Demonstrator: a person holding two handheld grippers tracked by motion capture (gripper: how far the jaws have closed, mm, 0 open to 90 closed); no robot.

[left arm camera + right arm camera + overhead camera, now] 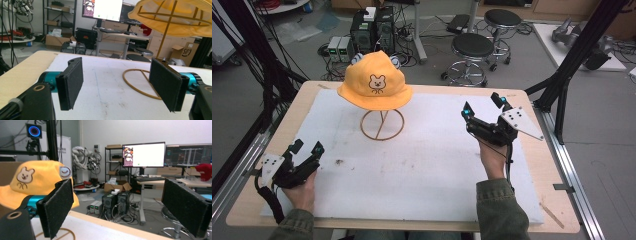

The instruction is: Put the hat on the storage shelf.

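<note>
Two grippers are hovering over the table [532,200], both with jaws spread wide and gripping nothing. An orange hat [375,82] with a bear face is sitting on a wire stand [382,125] at the table's far middle. The left gripper [307,148] is near-left of the hat; the right gripper [482,105] is to its right
</note>
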